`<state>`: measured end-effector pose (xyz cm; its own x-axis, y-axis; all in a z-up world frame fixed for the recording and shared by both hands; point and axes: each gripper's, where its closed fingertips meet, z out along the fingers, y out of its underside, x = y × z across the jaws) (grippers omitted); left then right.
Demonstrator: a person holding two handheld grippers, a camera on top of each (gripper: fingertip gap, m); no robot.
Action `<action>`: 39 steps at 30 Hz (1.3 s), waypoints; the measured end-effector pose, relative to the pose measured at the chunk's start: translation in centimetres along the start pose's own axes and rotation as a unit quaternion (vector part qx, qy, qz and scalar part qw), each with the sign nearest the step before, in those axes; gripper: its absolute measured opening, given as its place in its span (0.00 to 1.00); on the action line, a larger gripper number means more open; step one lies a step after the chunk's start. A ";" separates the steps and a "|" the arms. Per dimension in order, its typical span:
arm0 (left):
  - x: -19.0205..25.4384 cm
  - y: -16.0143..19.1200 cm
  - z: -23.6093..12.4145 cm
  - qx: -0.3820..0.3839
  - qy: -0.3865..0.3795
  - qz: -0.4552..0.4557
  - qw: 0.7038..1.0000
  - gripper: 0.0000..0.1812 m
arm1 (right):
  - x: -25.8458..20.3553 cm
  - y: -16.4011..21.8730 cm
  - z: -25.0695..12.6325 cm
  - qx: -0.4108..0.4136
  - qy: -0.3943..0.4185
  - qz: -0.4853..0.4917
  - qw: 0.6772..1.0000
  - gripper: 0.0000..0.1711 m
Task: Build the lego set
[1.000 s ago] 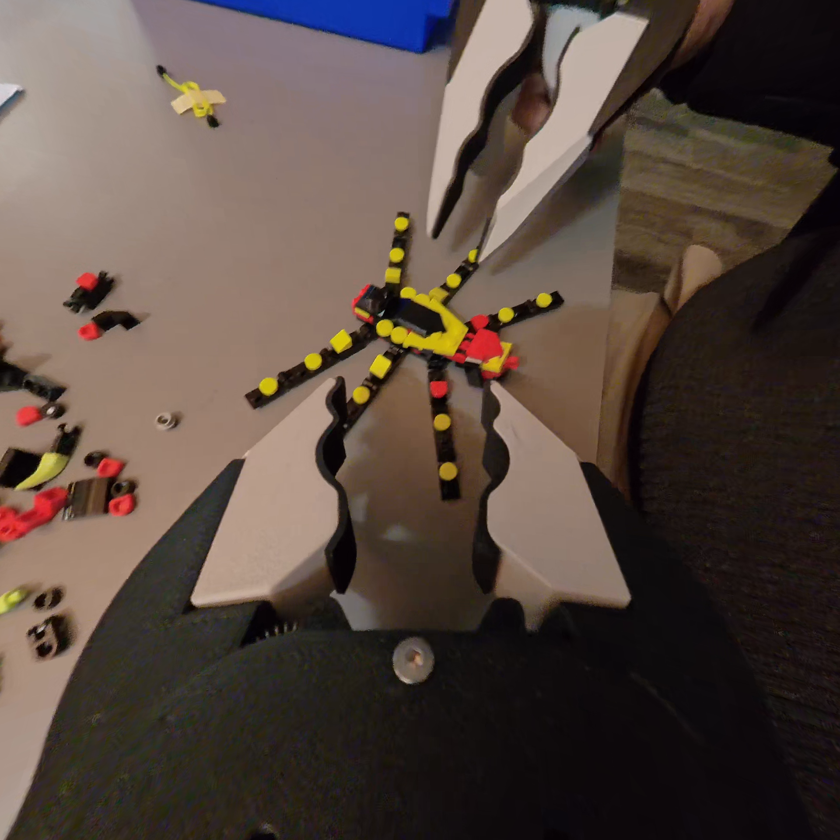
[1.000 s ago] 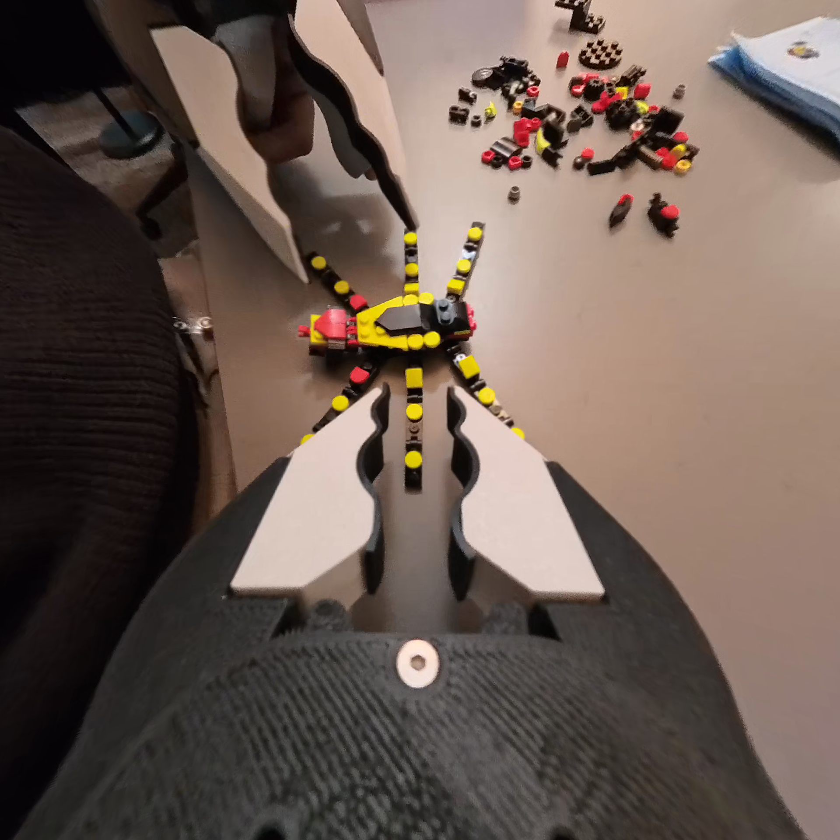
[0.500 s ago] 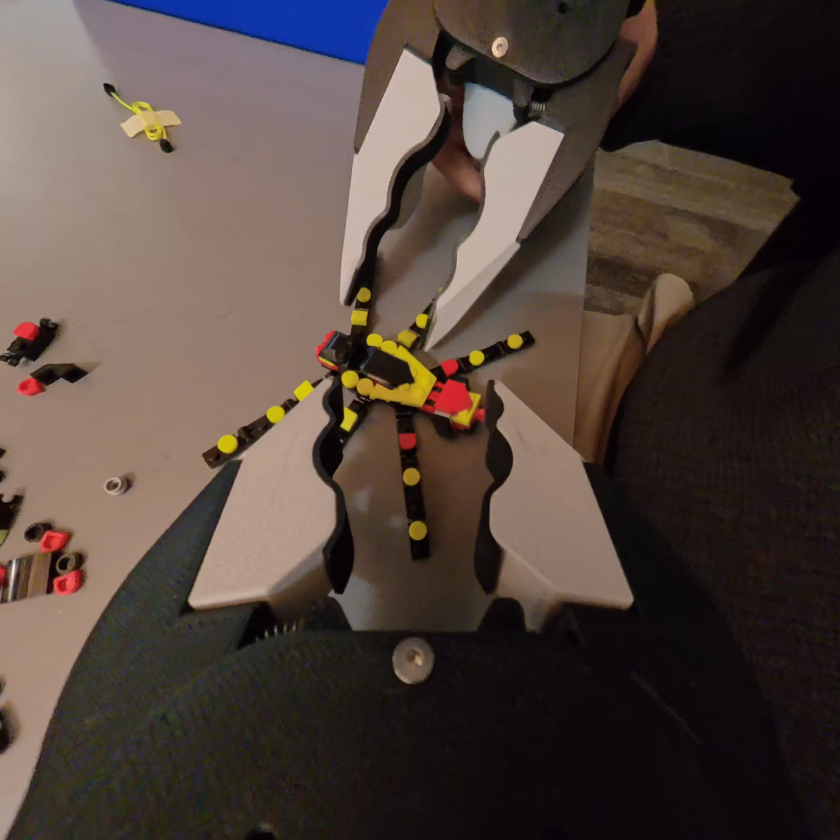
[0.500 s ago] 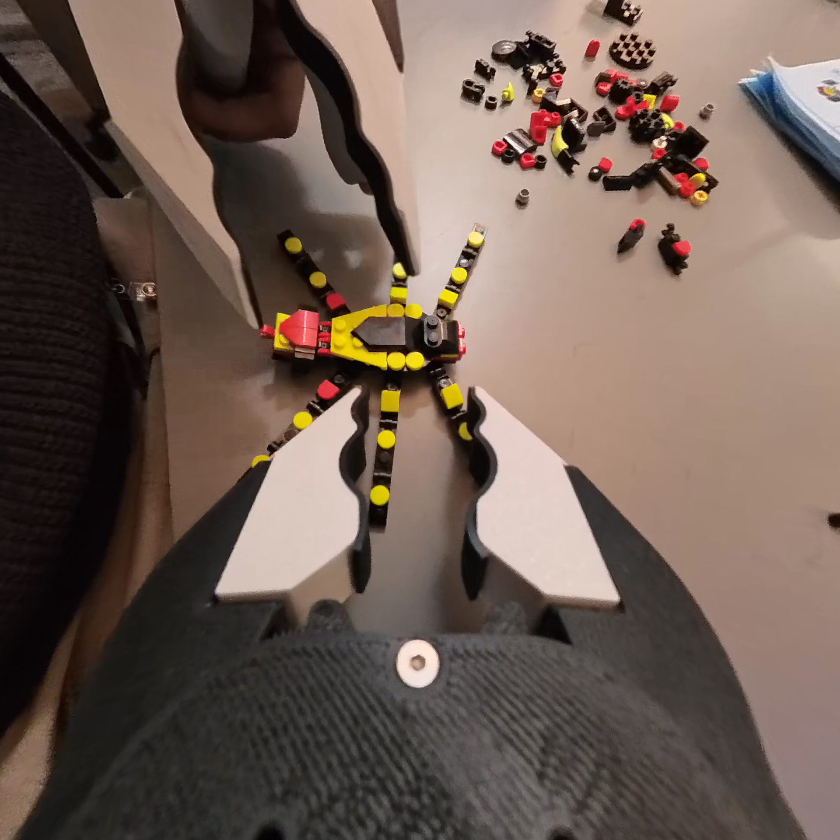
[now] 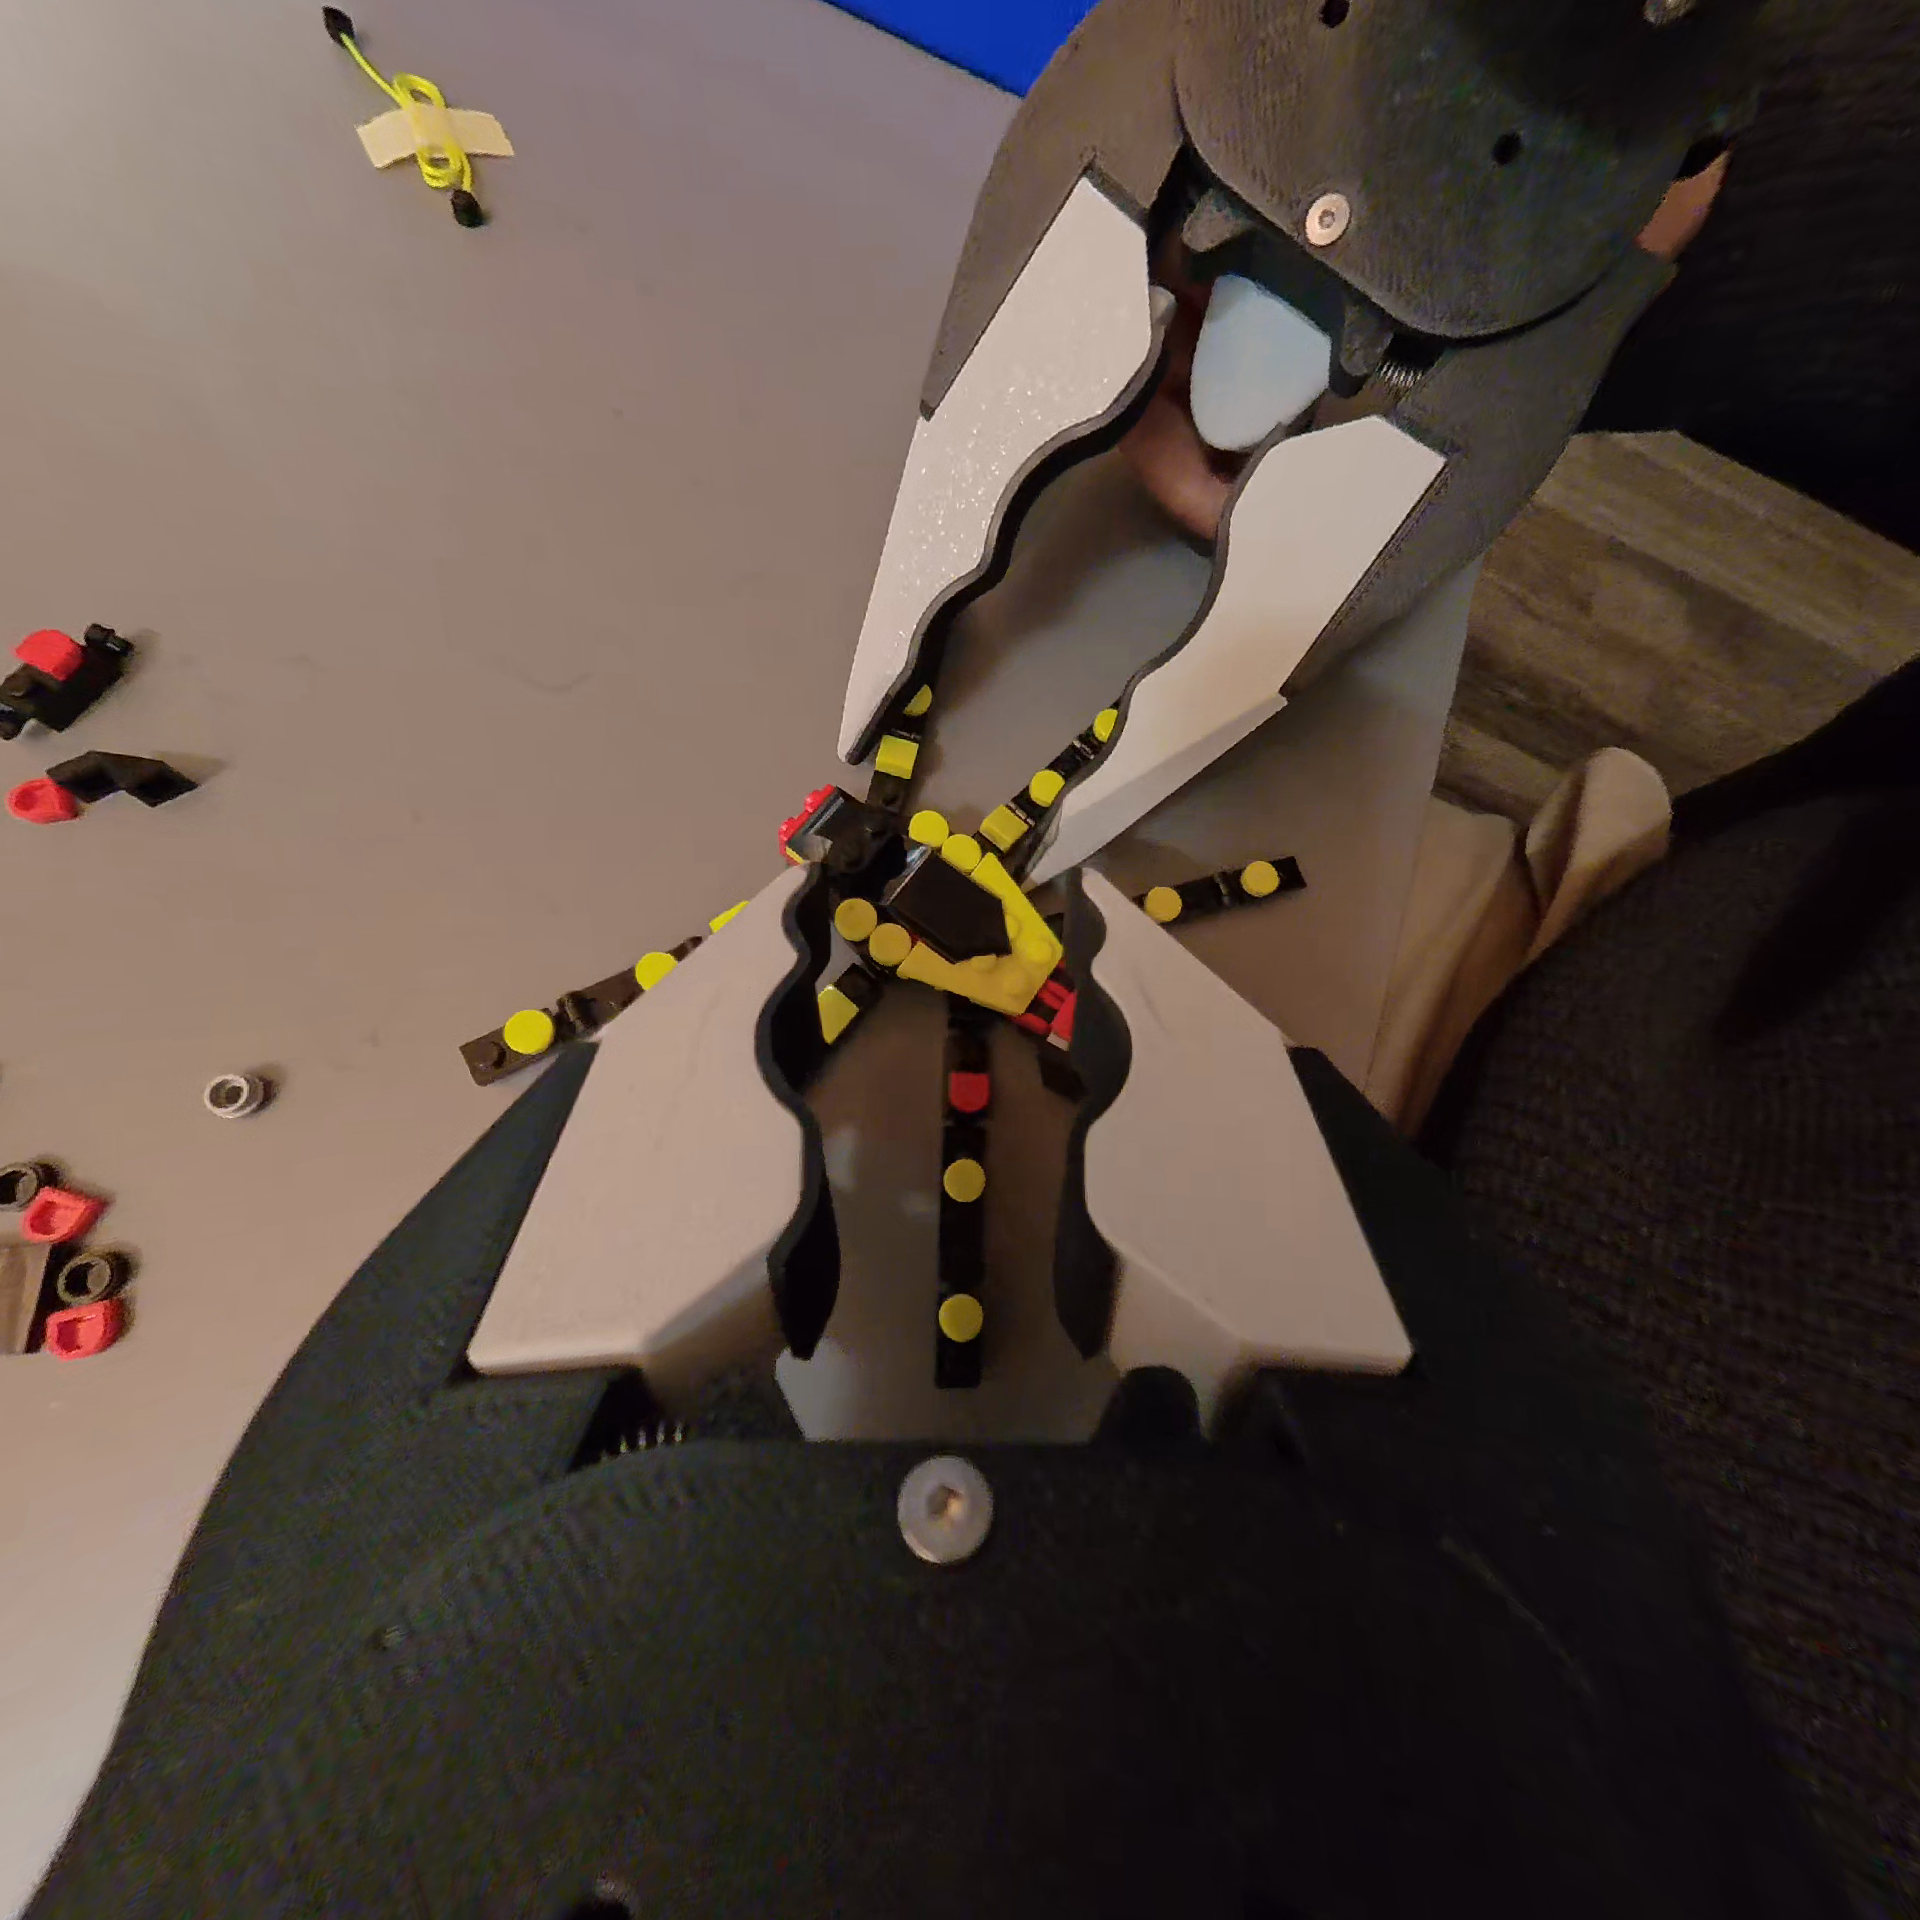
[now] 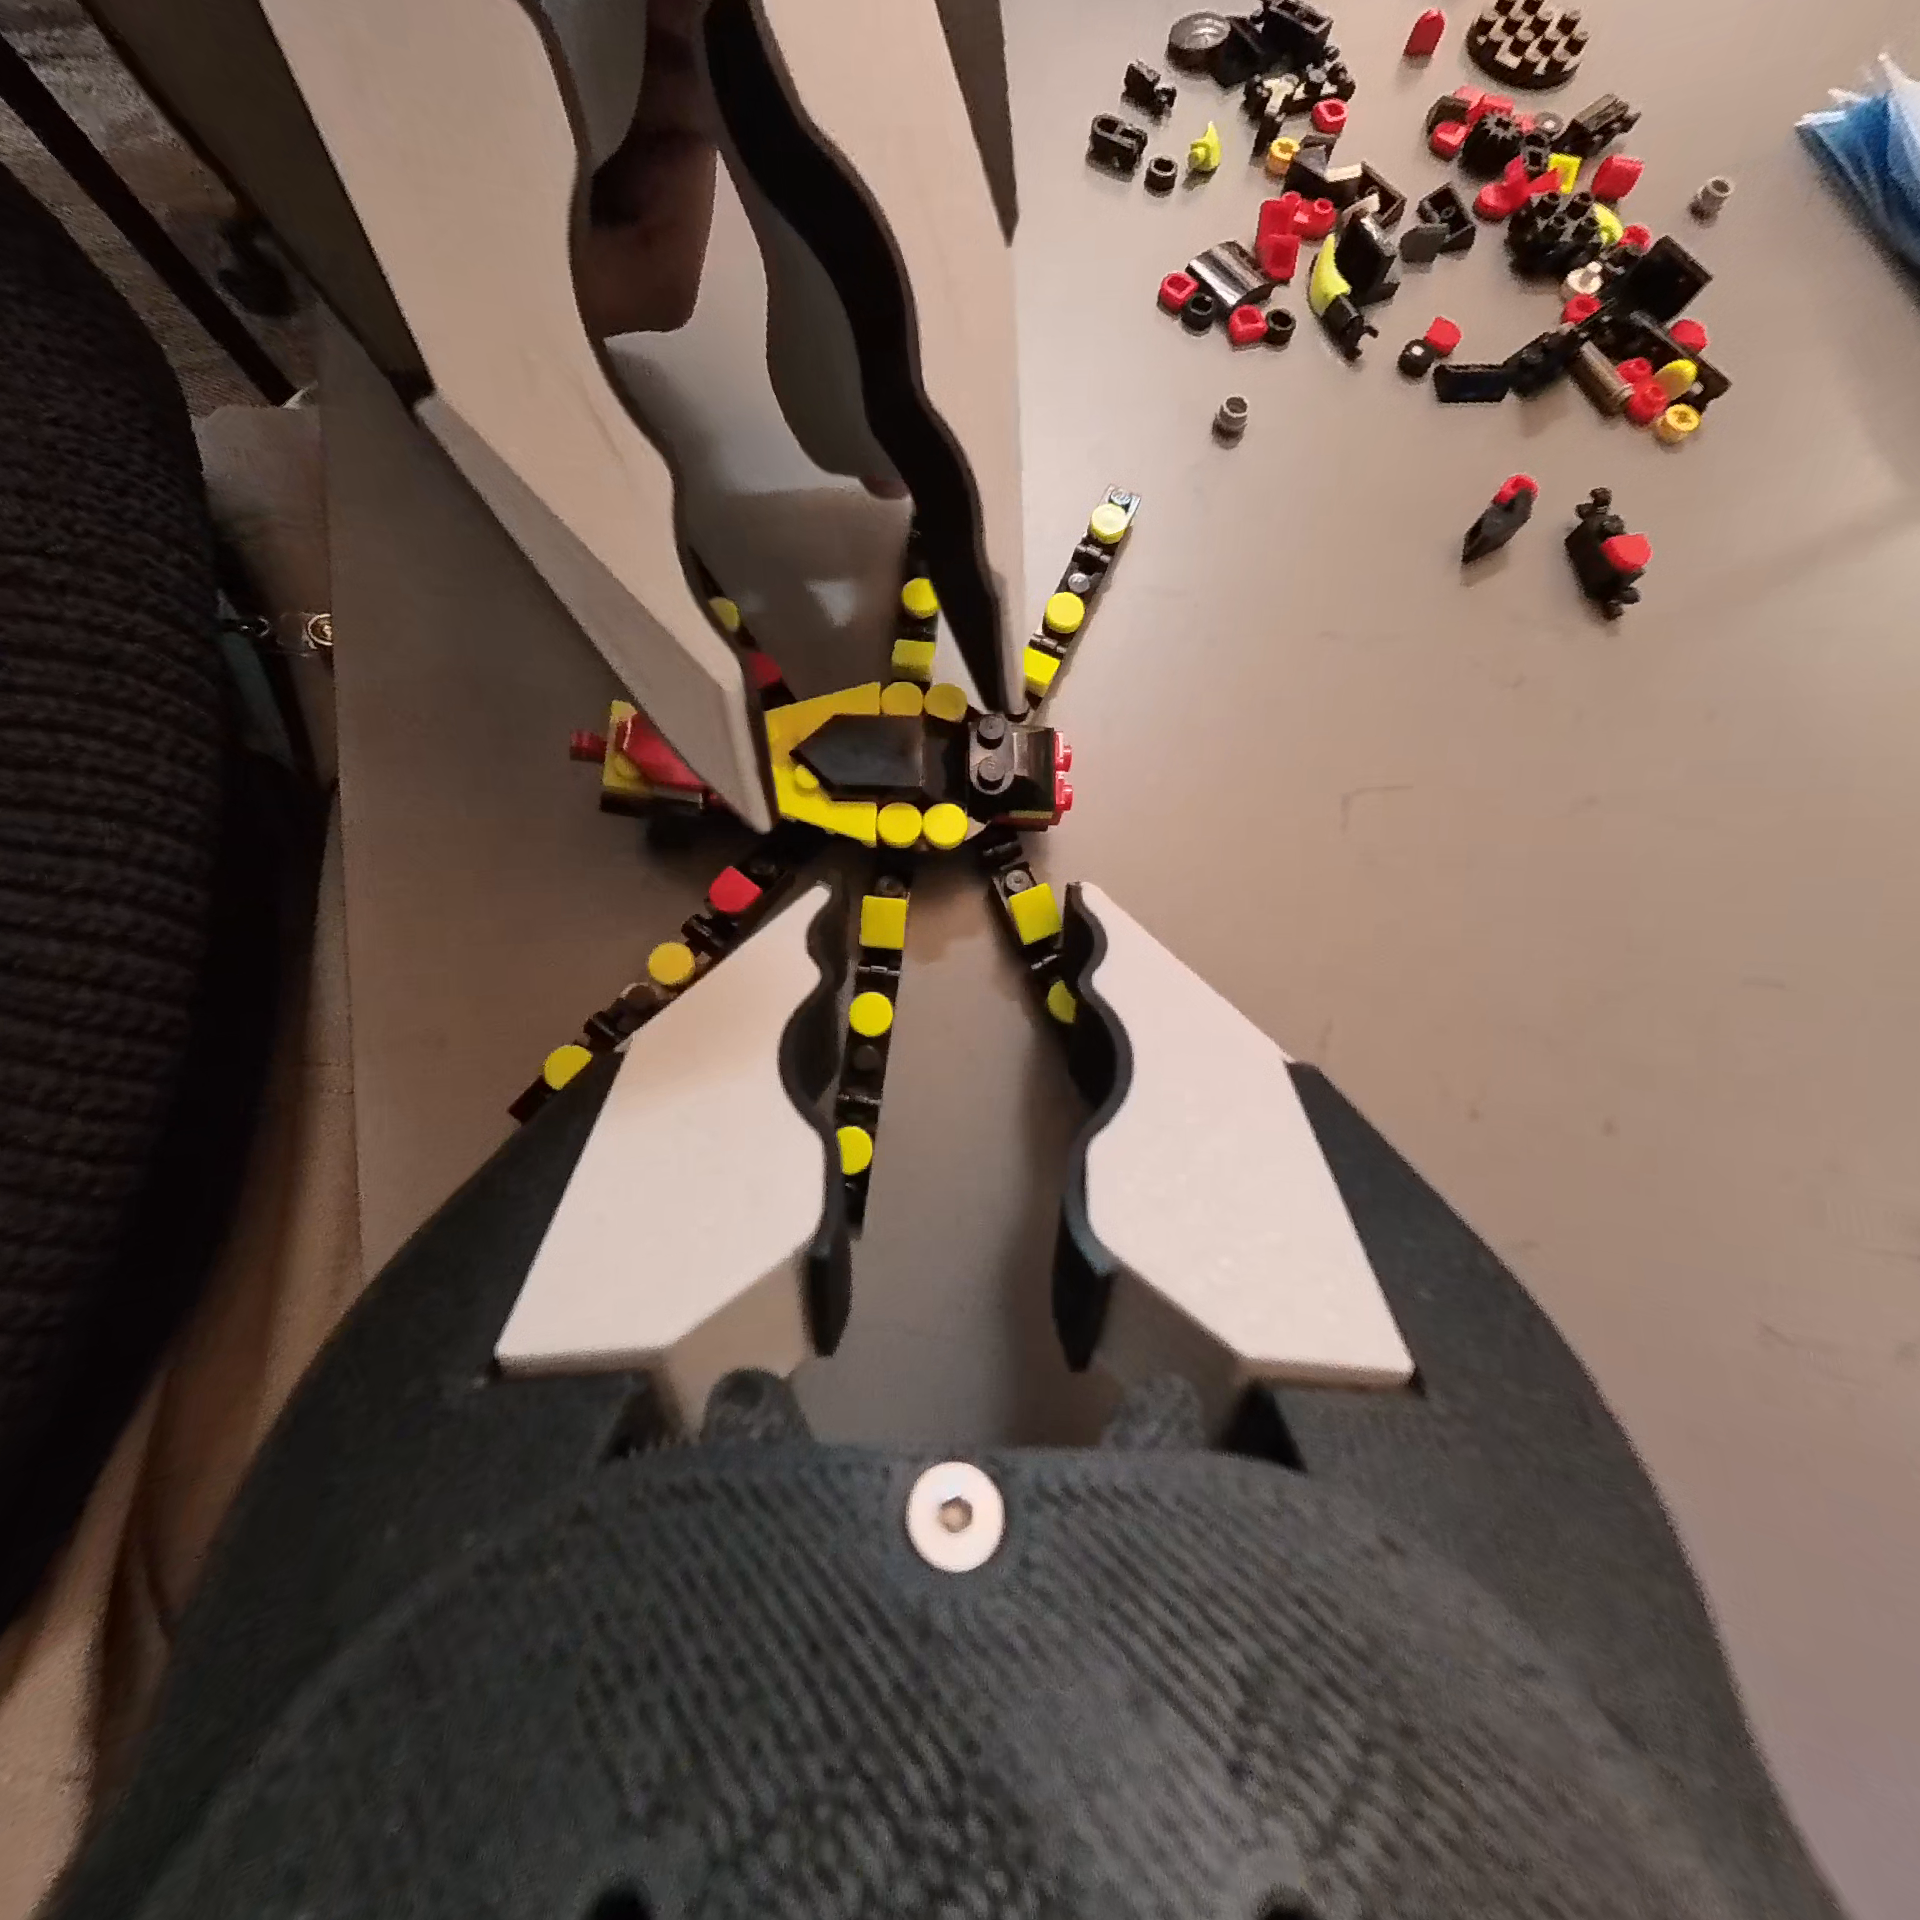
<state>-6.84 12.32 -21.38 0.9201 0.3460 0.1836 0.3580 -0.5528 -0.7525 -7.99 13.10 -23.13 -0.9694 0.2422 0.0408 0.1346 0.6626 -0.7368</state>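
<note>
A lego spider (image 5: 951,920) with a yellow and black body, a red tail and black legs with yellow dots lies flat on the grey table (image 5: 520,468) near its edge. My left gripper (image 5: 940,894) is open, its fingertips on either side of the spider's body, with one leg running back between the fingers. My right gripper (image 6: 948,894) is open on the opposite side, its tips just short of the body (image 6: 862,769), over two legs. Each gripper shows in the other's view: the left (image 6: 883,764), the right (image 5: 945,810).
A heap of loose red, black and yellow pieces (image 6: 1455,229) lies at the far right, beside a blue paper stack (image 6: 1870,177). More loose pieces (image 5: 73,1288), a small grey ring (image 5: 237,1093), a taped yellow cord (image 5: 431,135) and a blue bin (image 5: 977,31) show. The table edge (image 5: 1455,727) is close. My left and right fingertips are right by each other.
Both grippers have moved in toward the spider from opposite sides. The left fingers now straddle the body; the right opened wider over the legs. The spider has stayed flat.
</note>
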 end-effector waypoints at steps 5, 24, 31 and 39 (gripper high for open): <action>-0.4 0.4 0.2 -0.007 -0.021 0.017 1.000 0.21 | 0.2 0.2 0.0 -0.003 0.003 0.002 1.000 0.23; -0.6 0.4 0.2 -0.001 -0.021 0.018 1.000 0.18 | 0.4 0.1 -0.3 -0.004 -0.001 0.008 1.000 0.26; -0.7 0.4 0.2 0.002 -0.026 0.015 1.000 0.18 | -0.5 -1.3 -2.6 0.032 0.033 0.042 0.998 0.21; -0.7 0.4 0.2 0.005 -0.025 0.018 1.000 0.18 | -1.1 0.2 -1.0 0.003 0.008 0.059 0.998 0.14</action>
<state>-7.40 11.99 -21.95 0.9232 0.3637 0.1242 0.3227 -0.5579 -0.7646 -6.69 13.69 -22.59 -0.9433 0.3299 -0.0352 0.2461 0.6248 -0.7410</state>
